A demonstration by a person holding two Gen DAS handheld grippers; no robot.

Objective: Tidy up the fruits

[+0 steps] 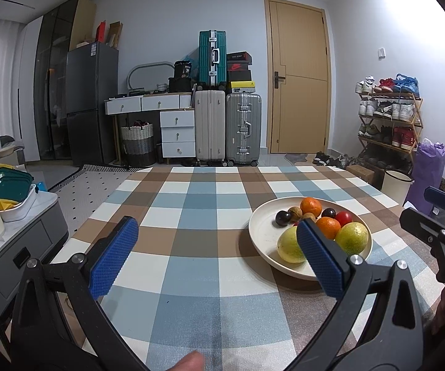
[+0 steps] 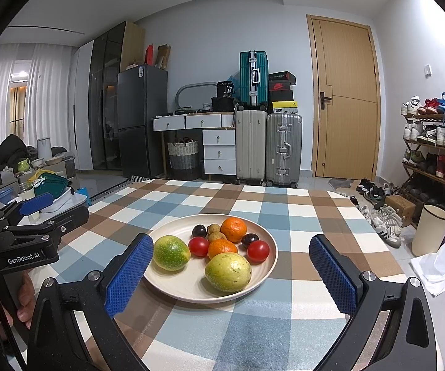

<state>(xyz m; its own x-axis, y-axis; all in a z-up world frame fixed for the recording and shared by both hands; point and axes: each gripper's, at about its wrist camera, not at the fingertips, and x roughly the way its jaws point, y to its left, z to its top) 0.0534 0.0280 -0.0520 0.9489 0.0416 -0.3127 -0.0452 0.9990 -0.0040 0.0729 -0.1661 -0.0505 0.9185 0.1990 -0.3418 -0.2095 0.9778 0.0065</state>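
Observation:
A cream plate [image 2: 176, 287] sits on the checked tablecloth and holds the fruit. On it are two large yellow-green fruits [image 2: 228, 272] [image 2: 170, 253], two oranges [image 2: 234, 229], two red tomatoes [image 2: 258, 250], two dark plums [image 2: 199, 231] and small brown fruits [image 2: 213, 228]. My right gripper [image 2: 231, 275] is open, just short of the plate's near rim, with nothing between its fingers. My left gripper [image 1: 216, 256] is open over bare cloth, left of the plate [image 1: 262, 232]; its right finger [image 1: 320, 256] overlaps the plate and one yellow-green fruit [image 1: 289, 244] in view.
The checked table [image 1: 191, 204] ends at a far edge near the suitcases [image 1: 211, 123]. A grey side cabinet [image 1: 21, 241] with containers stands at the left. A cream bucket [image 2: 431, 228], white paper and a shoe rack [image 2: 433, 154] are on the right.

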